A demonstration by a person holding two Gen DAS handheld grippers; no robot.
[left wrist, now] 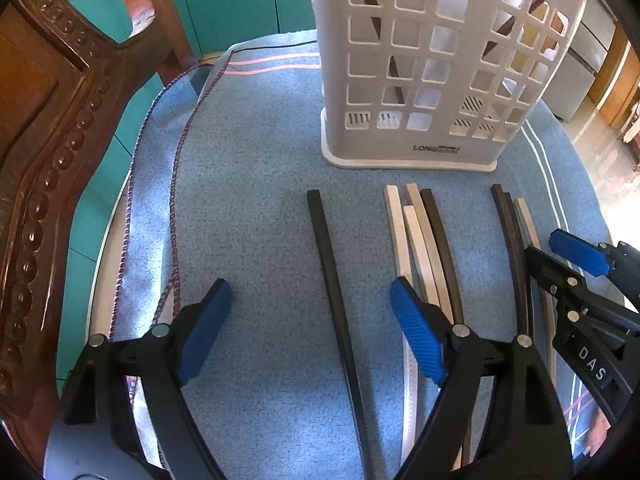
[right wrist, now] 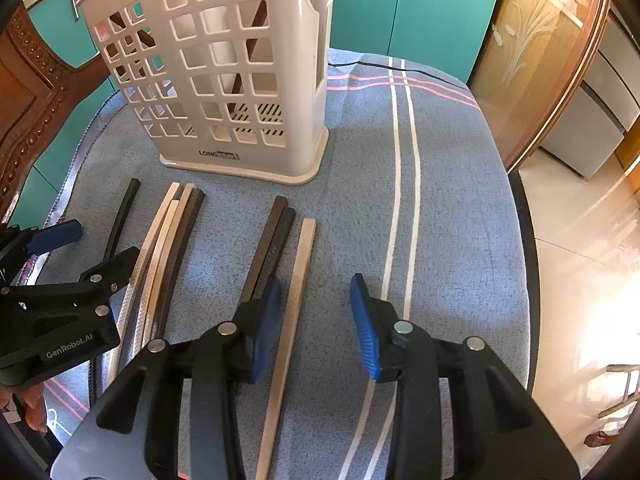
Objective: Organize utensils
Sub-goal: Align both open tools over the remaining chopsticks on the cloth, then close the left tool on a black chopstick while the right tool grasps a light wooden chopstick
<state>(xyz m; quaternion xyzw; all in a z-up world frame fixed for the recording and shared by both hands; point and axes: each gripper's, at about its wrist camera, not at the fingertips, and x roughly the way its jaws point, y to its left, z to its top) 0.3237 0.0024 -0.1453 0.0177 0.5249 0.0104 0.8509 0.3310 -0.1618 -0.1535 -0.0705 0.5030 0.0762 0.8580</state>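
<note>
A white slotted utensil holder (left wrist: 436, 64) stands upright at the back of the blue cloth, with dark chopsticks inside; it also shows in the right wrist view (right wrist: 224, 76). Several black and white chopsticks lie flat in front of it. My left gripper (left wrist: 312, 328) is open, its fingers either side of a single black chopstick (left wrist: 332, 280) lying on the cloth. My right gripper (right wrist: 316, 324) is open, its fingers either side of a white chopstick (right wrist: 294, 292), with a black pair (right wrist: 272, 240) just left of it.
A cluster of white and dark chopsticks (left wrist: 420, 248) lies between the grippers. The blue cloth (right wrist: 452, 208) covers a round table. A carved wooden chair (left wrist: 48, 128) stands at the left; teal cabinets (right wrist: 420, 12) are behind.
</note>
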